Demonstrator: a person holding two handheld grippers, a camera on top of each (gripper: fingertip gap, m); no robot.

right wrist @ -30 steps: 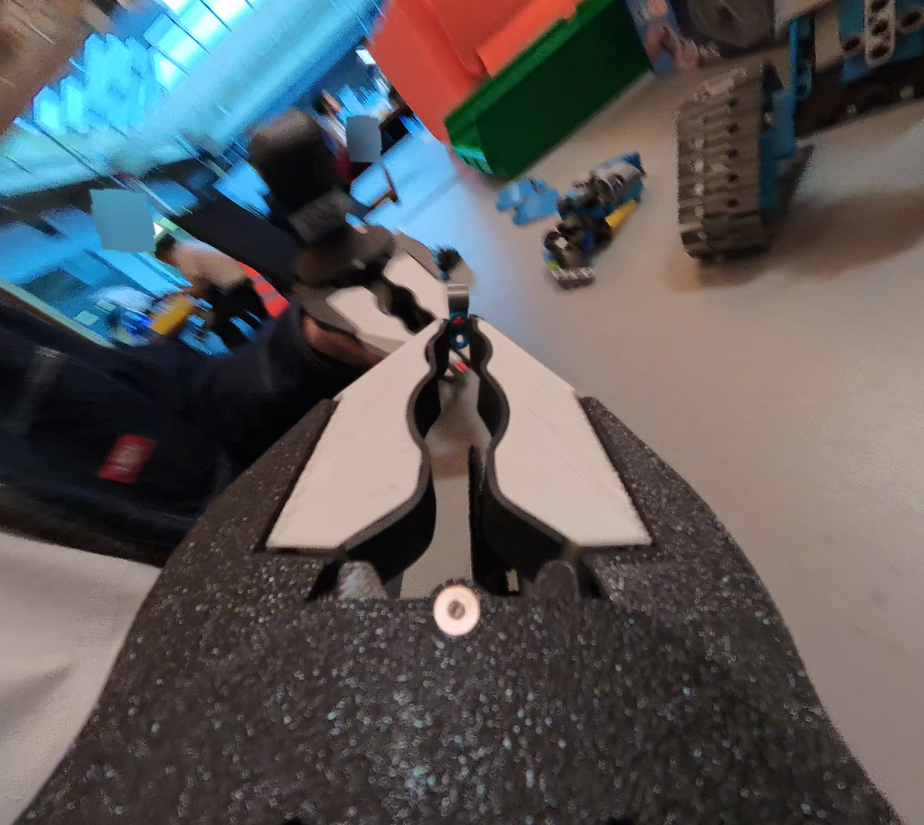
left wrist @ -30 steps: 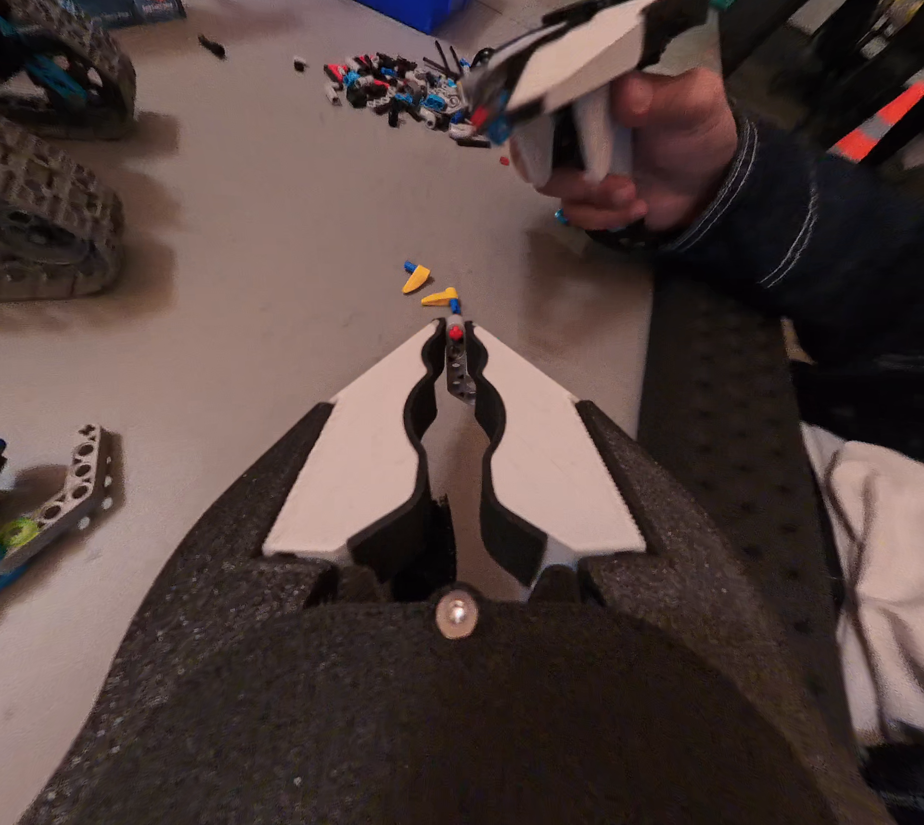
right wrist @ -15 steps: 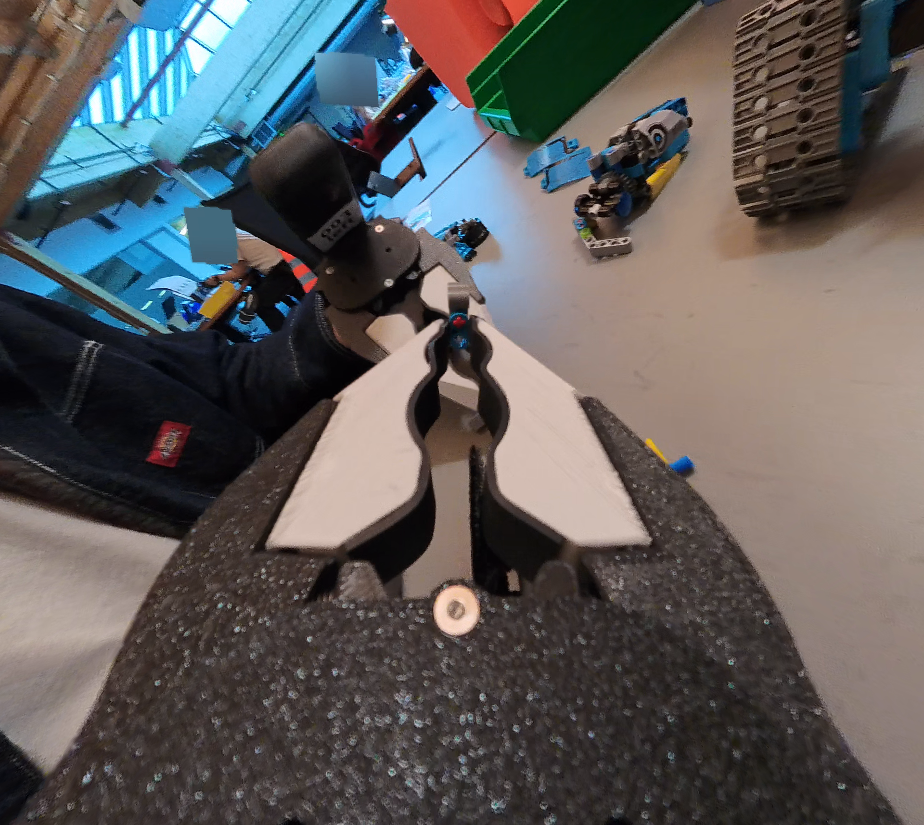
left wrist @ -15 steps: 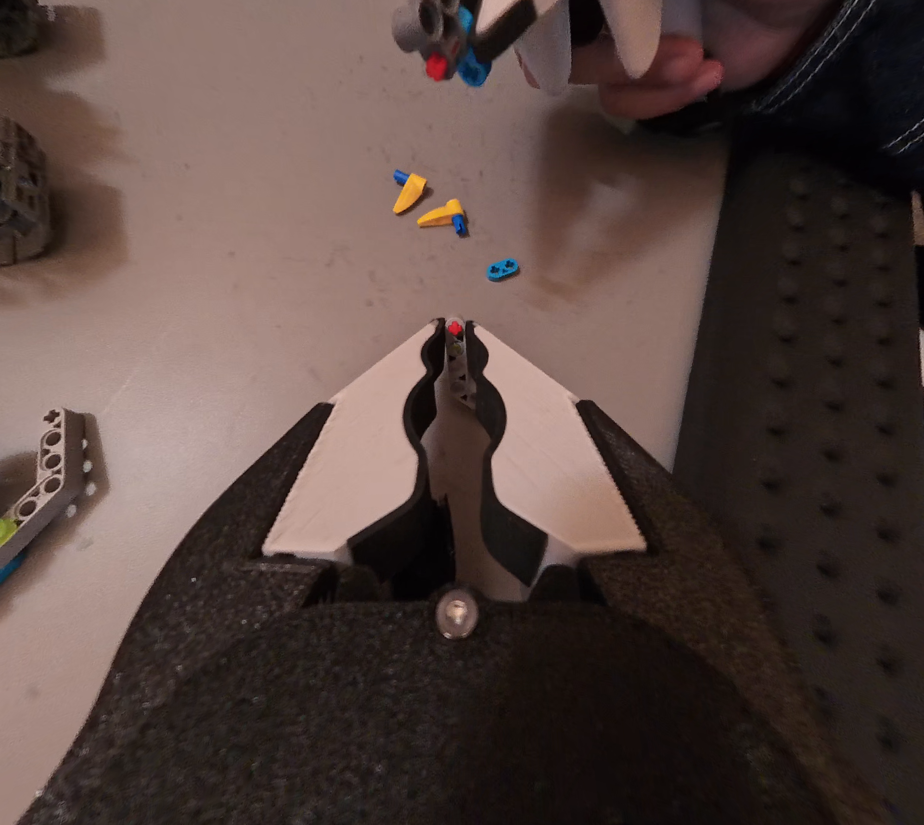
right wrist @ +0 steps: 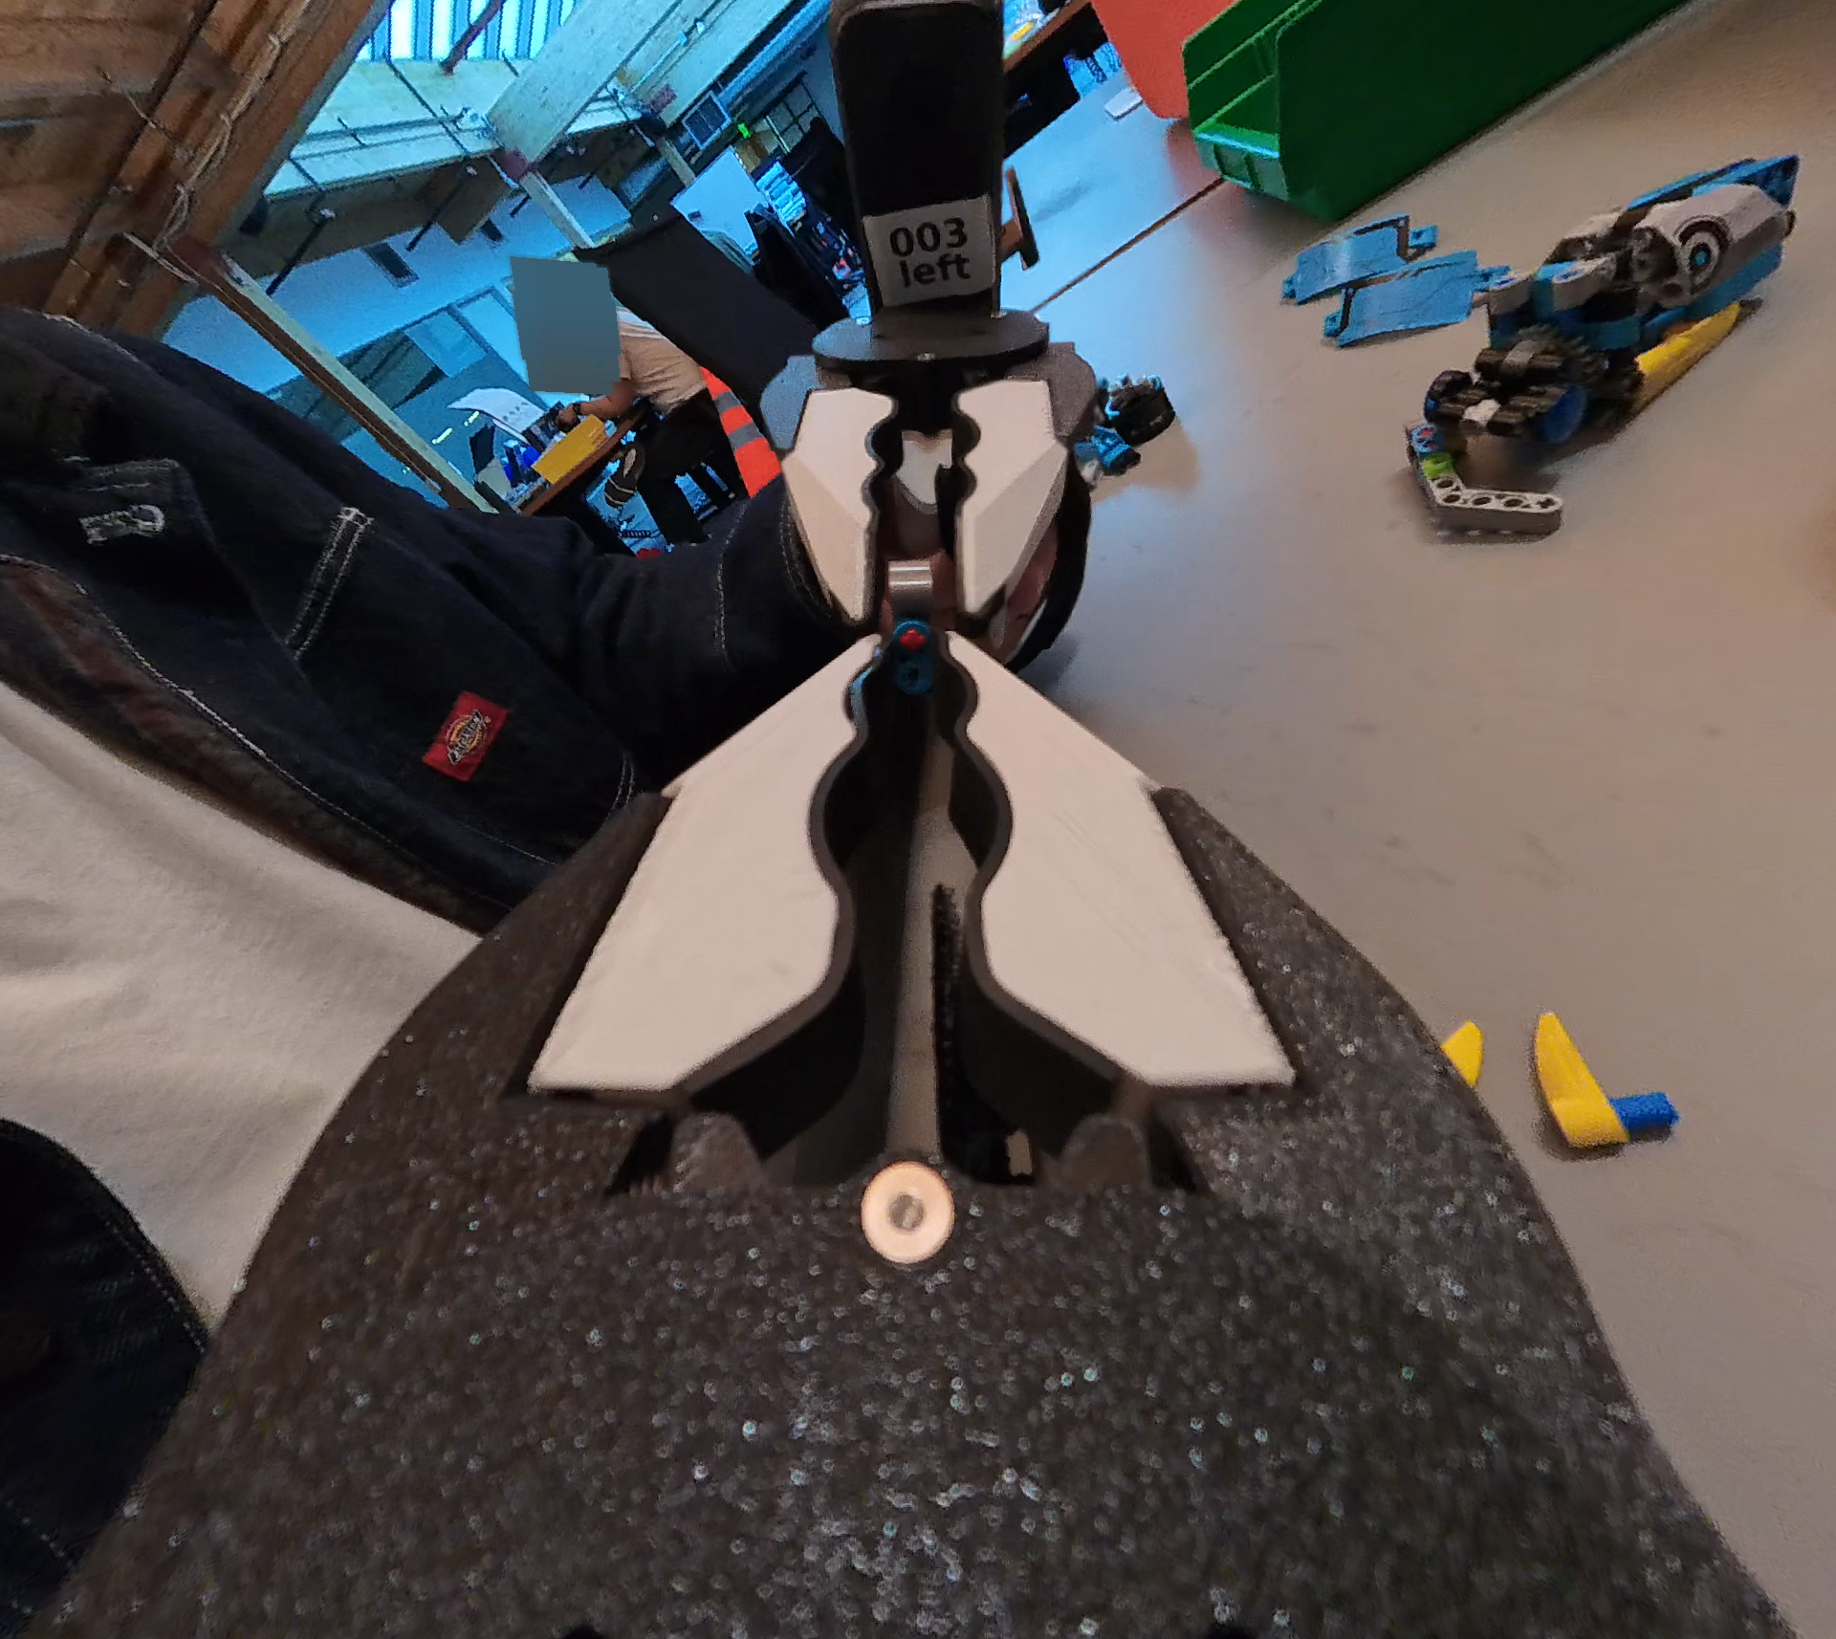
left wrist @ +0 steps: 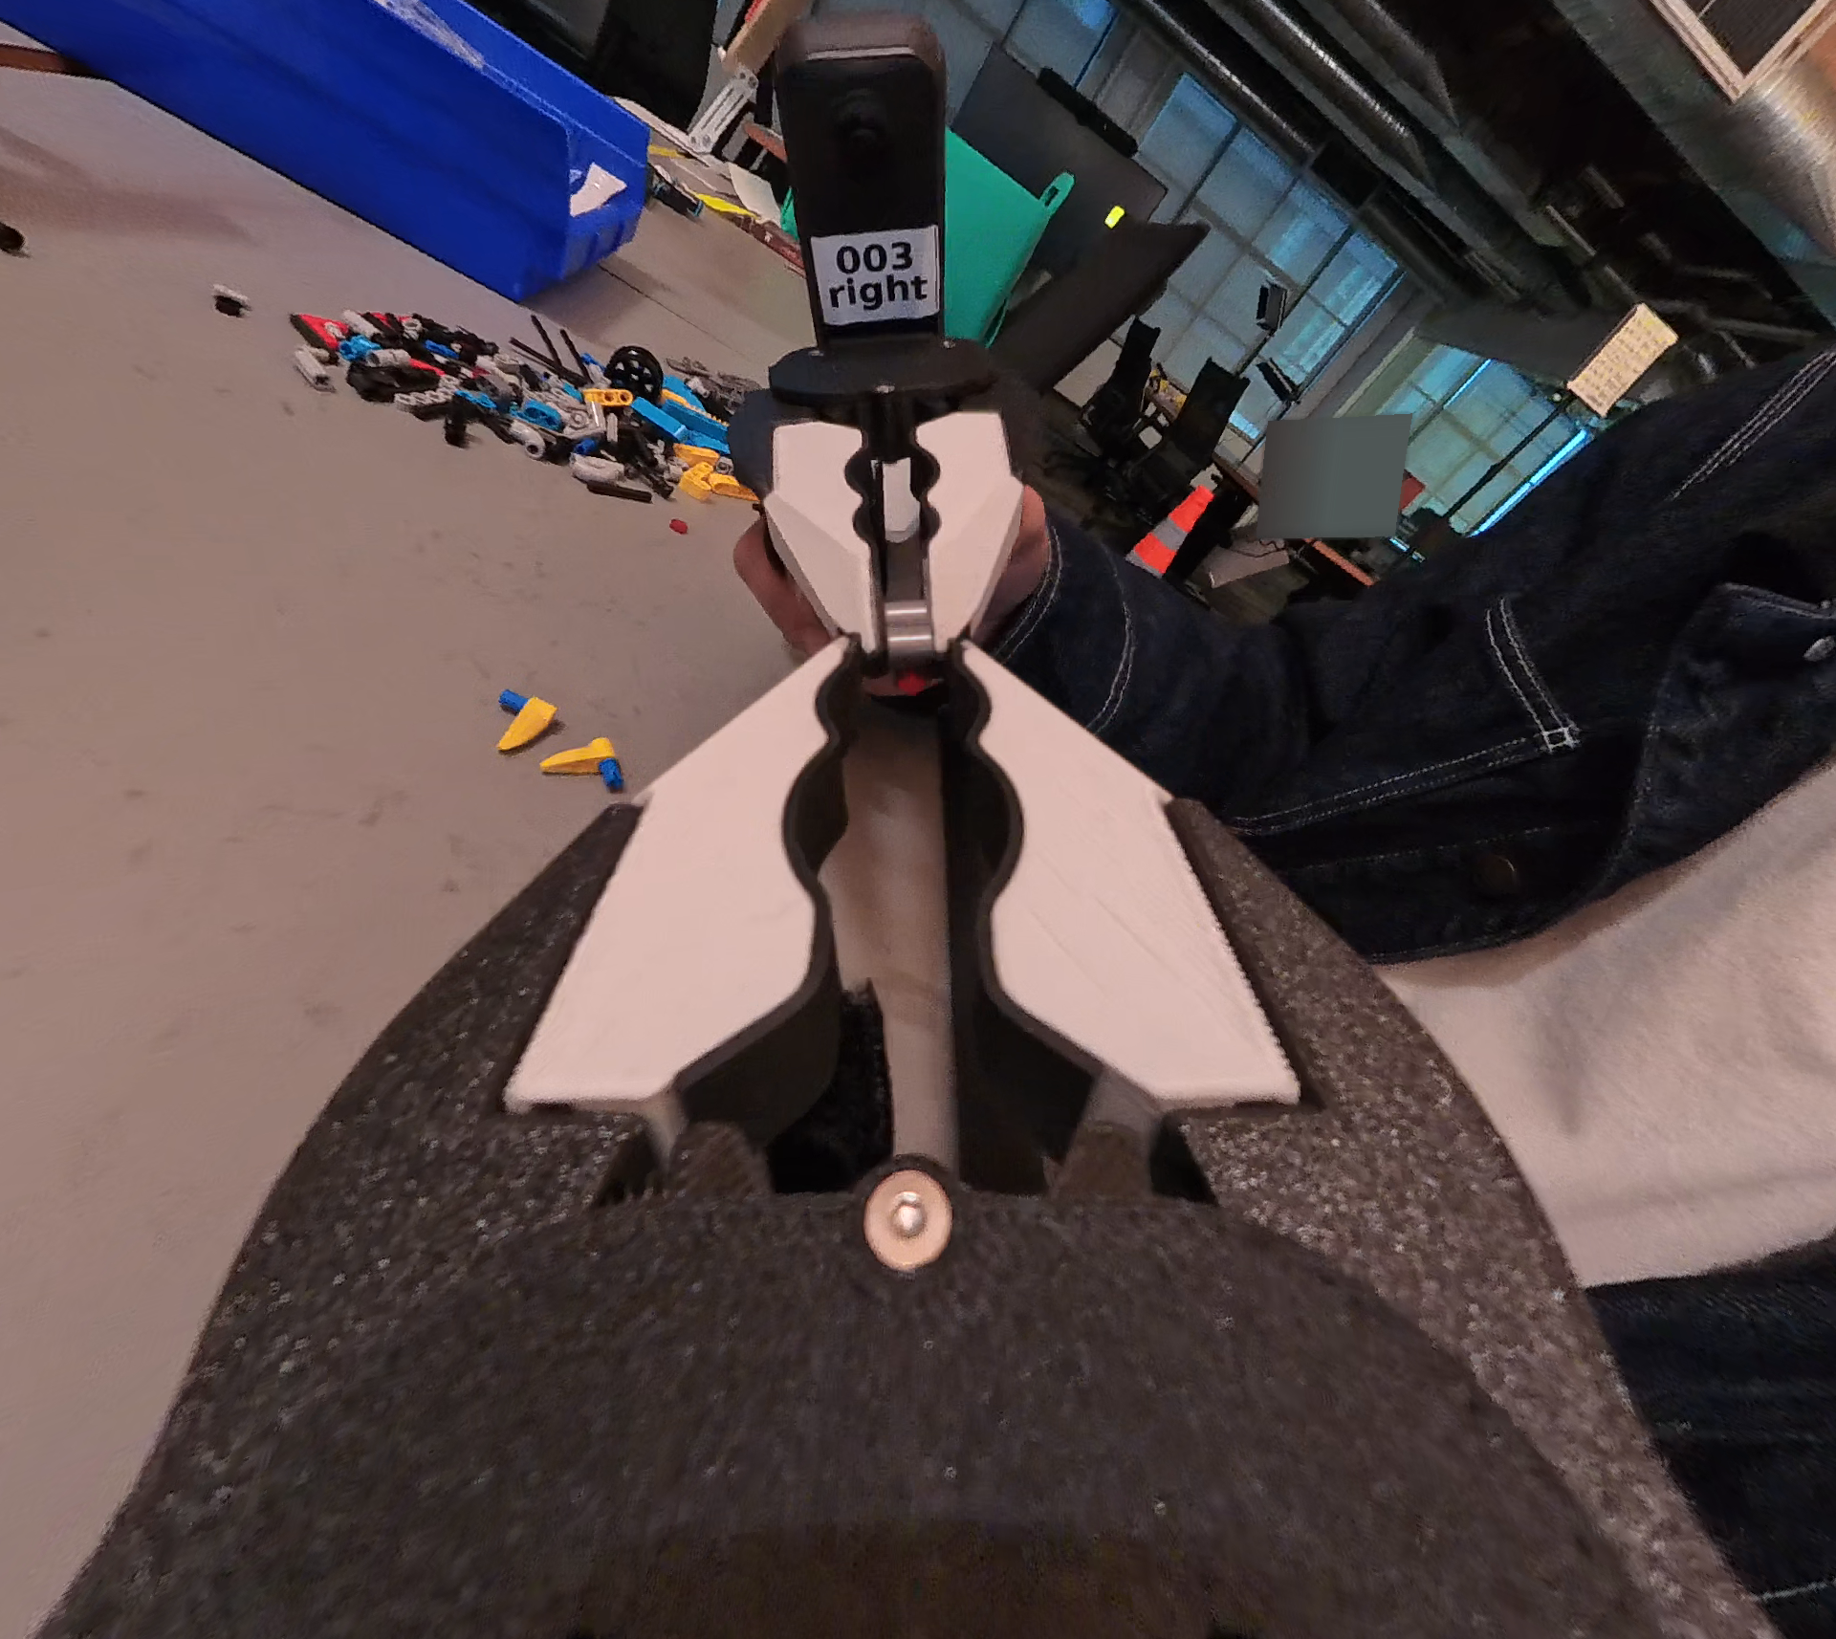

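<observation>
The left tool [left wrist: 899, 667] is closed on a small grey beam piece [right wrist: 909, 583] with a red pin [left wrist: 906, 681] at its end. The right tool [right wrist: 906, 647] is clamped on a little blue connector [right wrist: 909, 669] carrying another red pin. Both are held tip to tip above the grey surface [left wrist: 248, 697], their pieces touching or nearly so. These are hard, smooth, light plastic parts: stiff, slightly slippery, best pinched across flat sides. Two yellow wedge pieces [left wrist: 556, 742] lie near the surface's near edge, a loose pile of parts [left wrist: 536, 404] farther off beside a blue bin [left wrist: 328, 91].
</observation>
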